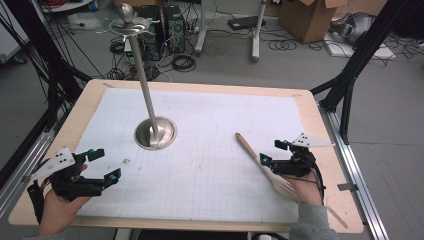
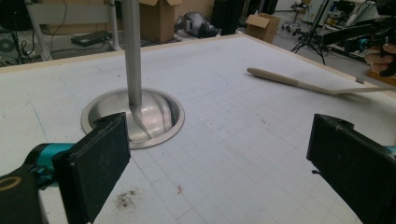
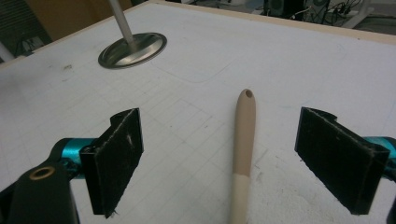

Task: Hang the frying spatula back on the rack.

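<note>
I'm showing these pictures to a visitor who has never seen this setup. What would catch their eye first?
Most likely the tall metal stand, whose pole rises from a round shiny base left of the mat's centre to a small dish with a knob on top. Next, the wooden fork-tipped spatula lying flat at the mat's right, its handle running between the open jaws of the right gripper. The left gripper is open too, at the near left corner.

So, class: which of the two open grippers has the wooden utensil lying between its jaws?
The right gripper; the utensil lies between its jaws. The left gripper has none.
</note>
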Motion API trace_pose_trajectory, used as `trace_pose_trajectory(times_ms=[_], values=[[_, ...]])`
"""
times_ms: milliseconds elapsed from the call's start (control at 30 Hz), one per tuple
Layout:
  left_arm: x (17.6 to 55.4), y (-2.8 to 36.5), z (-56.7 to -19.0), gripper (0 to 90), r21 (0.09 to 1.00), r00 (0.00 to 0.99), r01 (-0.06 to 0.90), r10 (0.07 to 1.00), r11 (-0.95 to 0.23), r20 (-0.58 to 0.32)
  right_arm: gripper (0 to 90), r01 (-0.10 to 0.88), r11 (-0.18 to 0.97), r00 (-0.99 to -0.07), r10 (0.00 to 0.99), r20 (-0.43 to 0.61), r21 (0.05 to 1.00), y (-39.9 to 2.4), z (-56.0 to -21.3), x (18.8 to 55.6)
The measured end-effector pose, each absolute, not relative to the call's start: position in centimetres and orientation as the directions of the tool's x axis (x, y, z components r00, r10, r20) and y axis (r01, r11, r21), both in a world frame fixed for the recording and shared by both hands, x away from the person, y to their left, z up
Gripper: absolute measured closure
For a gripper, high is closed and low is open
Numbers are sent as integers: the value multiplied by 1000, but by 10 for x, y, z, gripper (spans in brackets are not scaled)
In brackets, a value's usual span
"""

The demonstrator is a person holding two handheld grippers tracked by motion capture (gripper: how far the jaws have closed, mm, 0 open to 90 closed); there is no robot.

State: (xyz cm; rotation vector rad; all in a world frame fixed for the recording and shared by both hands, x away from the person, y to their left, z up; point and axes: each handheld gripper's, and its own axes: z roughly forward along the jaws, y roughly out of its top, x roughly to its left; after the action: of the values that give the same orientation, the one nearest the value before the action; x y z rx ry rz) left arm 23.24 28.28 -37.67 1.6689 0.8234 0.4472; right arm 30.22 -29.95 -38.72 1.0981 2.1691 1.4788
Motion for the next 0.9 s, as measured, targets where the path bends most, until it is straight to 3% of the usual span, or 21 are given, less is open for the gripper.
trace_pose_trajectory(times_ms=[600, 900], values=[[229, 281, -375, 66, 958, 682, 265, 724, -109, -107, 145, 457, 213, -652, 741, 163, 863, -290, -403, 312], [233, 280, -376, 66, 957, 685, 270, 720, -106, -114, 145, 494, 168, -622, 753, 213, 853, -298, -410, 311]])
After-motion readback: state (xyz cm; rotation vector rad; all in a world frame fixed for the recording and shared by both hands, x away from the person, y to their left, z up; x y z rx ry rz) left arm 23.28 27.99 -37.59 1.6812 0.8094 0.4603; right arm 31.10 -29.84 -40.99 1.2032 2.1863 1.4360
